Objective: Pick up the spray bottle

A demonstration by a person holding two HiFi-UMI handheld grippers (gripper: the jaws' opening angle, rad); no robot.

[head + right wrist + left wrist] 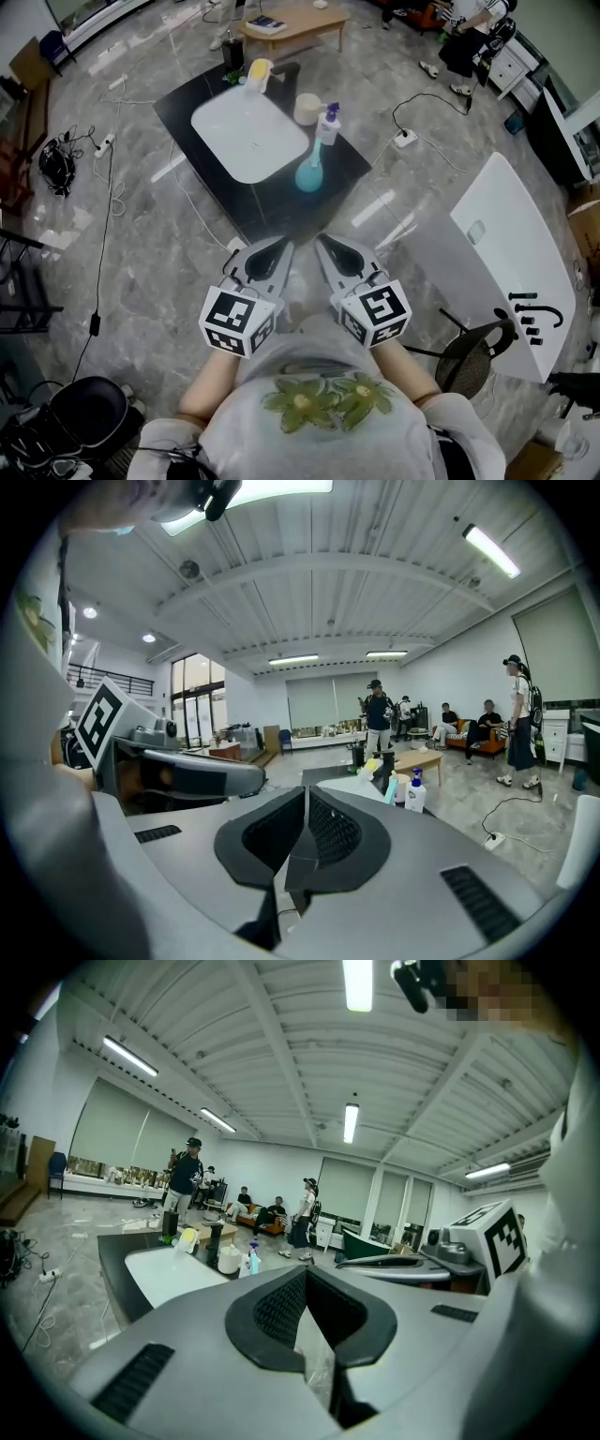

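Note:
The spray bottle point(327, 124) is white with a blue head and stands upright near the right edge of a black low table point(349, 167); in the right gripper view the spray bottle point(415, 793) is far ahead. A teal flask-shaped bottle point(309, 172) stands just in front of it. My left gripper point(283, 247) and right gripper point(322, 241) are side by side over the floor, short of the table's near corner, both shut and holding nothing. In the gripper views the left gripper point(306, 1274) and the right gripper point(307, 791) have their jaws closed together.
A white tray point(248, 136), a white cup point(307, 108), a yellow-capped bottle point(258, 73) and a dark bottle point(232, 52) share the table. Cables and a power strip point(405, 139) lie on the floor. A white table point(506, 253) and a black chair point(473, 354) stand at right.

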